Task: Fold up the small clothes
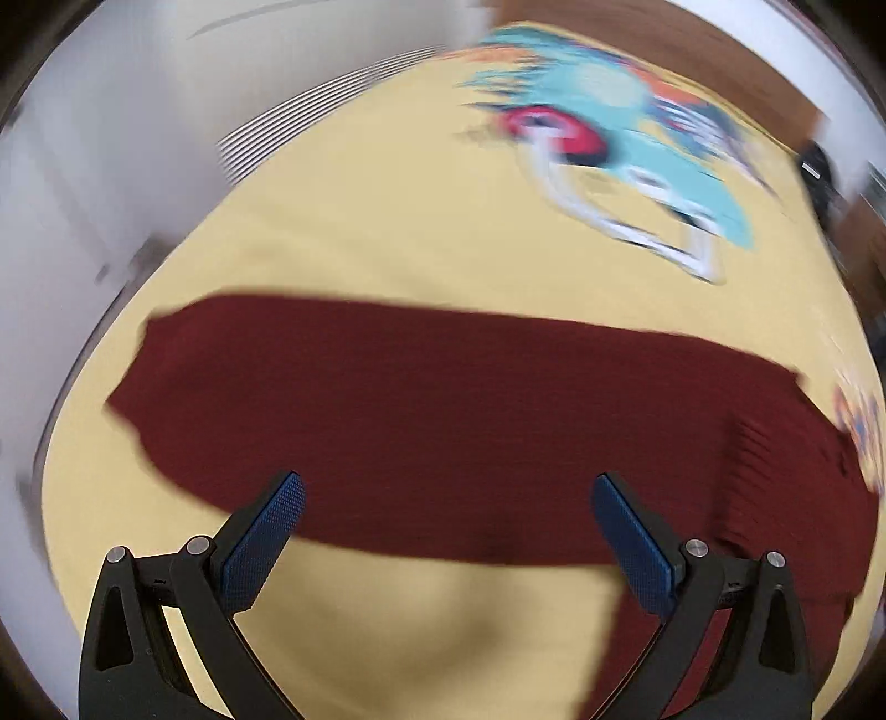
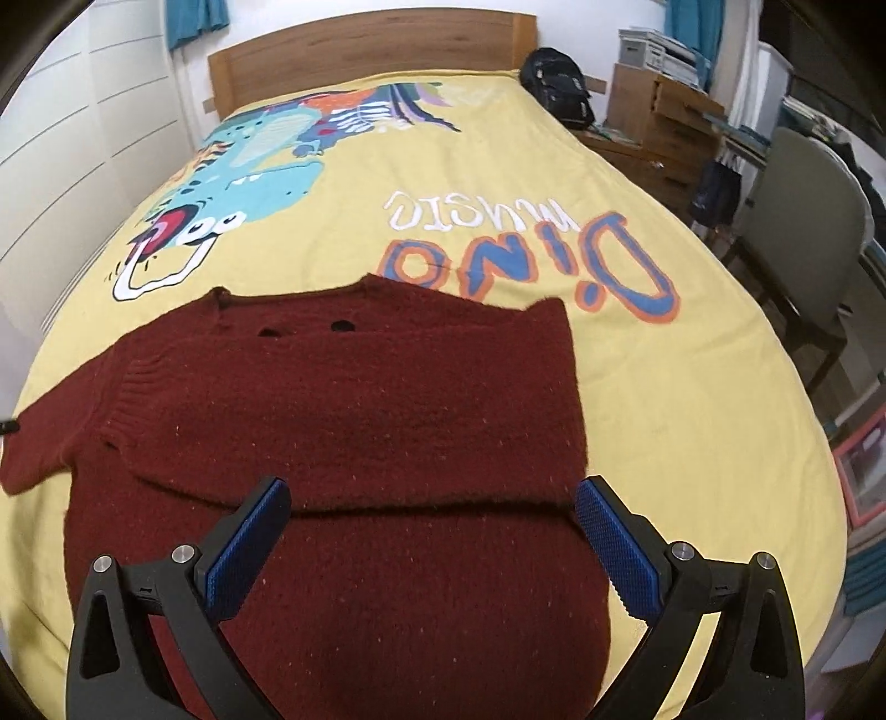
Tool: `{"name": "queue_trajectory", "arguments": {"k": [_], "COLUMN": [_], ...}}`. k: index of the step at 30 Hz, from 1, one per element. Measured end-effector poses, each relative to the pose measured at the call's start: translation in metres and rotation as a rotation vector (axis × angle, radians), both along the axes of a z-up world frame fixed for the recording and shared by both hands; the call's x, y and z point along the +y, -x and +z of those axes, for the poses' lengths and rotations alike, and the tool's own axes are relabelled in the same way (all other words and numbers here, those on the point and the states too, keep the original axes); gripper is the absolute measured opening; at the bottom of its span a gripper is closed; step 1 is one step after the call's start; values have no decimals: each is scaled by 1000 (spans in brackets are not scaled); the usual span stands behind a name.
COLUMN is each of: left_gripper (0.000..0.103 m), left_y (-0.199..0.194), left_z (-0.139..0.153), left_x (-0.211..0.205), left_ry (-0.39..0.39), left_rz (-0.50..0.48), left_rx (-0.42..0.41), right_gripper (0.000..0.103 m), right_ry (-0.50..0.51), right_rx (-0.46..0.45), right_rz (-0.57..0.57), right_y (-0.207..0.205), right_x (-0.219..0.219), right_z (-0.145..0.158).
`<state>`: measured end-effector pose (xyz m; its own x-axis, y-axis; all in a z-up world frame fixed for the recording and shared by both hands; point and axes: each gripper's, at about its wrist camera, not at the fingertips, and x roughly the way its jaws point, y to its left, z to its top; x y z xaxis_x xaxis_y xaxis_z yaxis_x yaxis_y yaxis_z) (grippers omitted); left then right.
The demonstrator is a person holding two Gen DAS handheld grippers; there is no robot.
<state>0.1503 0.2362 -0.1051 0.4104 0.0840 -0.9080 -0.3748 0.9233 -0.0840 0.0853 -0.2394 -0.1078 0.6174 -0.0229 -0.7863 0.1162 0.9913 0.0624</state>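
Note:
A dark red knitted sweater (image 2: 354, 421) lies on the yellow bedspread (image 2: 664, 387). Its right sleeve is folded across the chest, the left sleeve sticks out to the left. My right gripper (image 2: 432, 498) is open and empty, just above the sweater's lower body. In the blurred left wrist view the sweater's outstretched sleeve (image 1: 443, 421) runs across the frame. My left gripper (image 1: 448, 493) is open and empty, over the sleeve's near edge.
The bedspread carries a dinosaur print (image 2: 249, 166) and large lettering (image 2: 526, 255). A wooden headboard (image 2: 365, 50) stands at the far end. A black backpack (image 2: 559, 83), drawers (image 2: 664, 122) and a grey chair (image 2: 808, 221) stand right of the bed. White wardrobe doors (image 2: 72, 111) line the left.

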Motion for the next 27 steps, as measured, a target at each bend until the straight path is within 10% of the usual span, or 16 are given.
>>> {"name": "queue_trajectory", "arguments": {"k": [9,15,18,22,27], "left_gripper": [101,93,75,15,12], "left_y": [25,19,16,15,-4], "left_z": [-55,-72,-71,-67,-48], "left_x": [139,164,164,167,148], "left_ry": [161,230,221,209,132], "left_rz": [326,373,360,316,223], "left_rx": [110,122,112,73,72], "right_gripper": [102,102,102,102,102], "right_ry": [15,20,16,-3,6], "right_rx": [60,76,85,100,104], "right_rz": [-29,-28,-38,-49,-37], "right_y": [6,5,3,0,-1], "right_x": [-1,-4,-7,-8,-4], "right_z": [-17,-21,-24,-27,-23]}}
